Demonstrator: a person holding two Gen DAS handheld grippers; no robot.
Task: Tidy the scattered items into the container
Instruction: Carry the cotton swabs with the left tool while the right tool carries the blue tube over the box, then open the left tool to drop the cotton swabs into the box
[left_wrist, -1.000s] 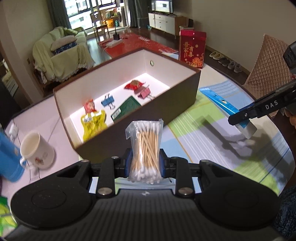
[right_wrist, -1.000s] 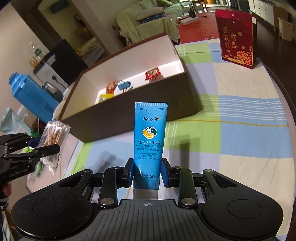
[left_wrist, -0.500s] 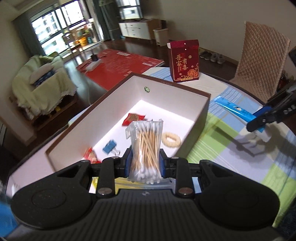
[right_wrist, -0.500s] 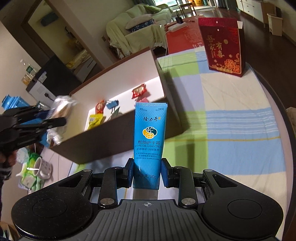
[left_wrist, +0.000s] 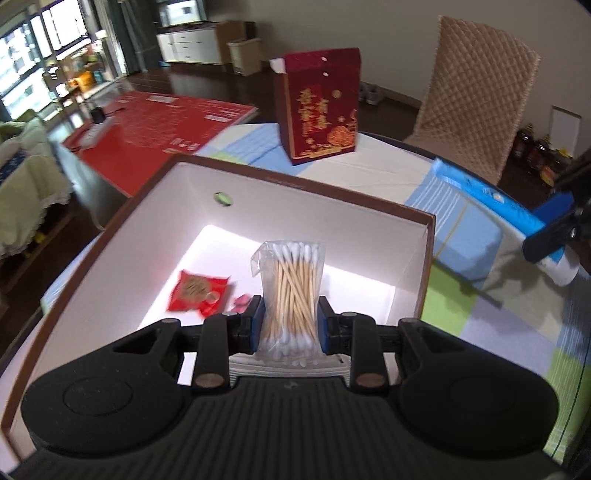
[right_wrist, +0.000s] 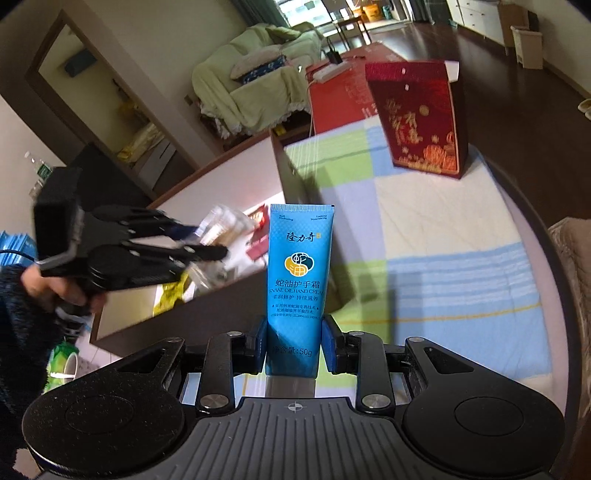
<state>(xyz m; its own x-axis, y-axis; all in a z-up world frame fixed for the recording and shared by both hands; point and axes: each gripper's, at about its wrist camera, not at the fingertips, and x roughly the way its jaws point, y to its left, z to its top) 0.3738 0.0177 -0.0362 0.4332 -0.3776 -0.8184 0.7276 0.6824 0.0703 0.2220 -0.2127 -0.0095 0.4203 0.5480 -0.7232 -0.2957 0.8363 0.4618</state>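
Your left tool (left_wrist: 290, 325) clamps a bag of cotton swabs (left_wrist: 290, 291) upright over the open brown box (left_wrist: 424, 254); only its view shows the red packet (left_wrist: 197, 291) on the white floor. Your right tool (right_wrist: 294, 341) grips the blue hand cream tube (right_wrist: 297, 280), short of the box's near wall, above the checked table (right_wrist: 443, 221); only this view shows your hand (right_wrist: 55, 288).

**Both grippers clamped, left one over the box**

The left gripper (left_wrist: 290, 325) has its blue pads pressed against a bag of cotton swabs (left_wrist: 291, 291), held upright above the open box (left_wrist: 424, 258). A hand (right_wrist: 55, 291) in a dark sleeve grips its handle. The right gripper (right_wrist: 293, 343) pinches a blue hand cream tube (right_wrist: 299, 273) upright, just beside the box.
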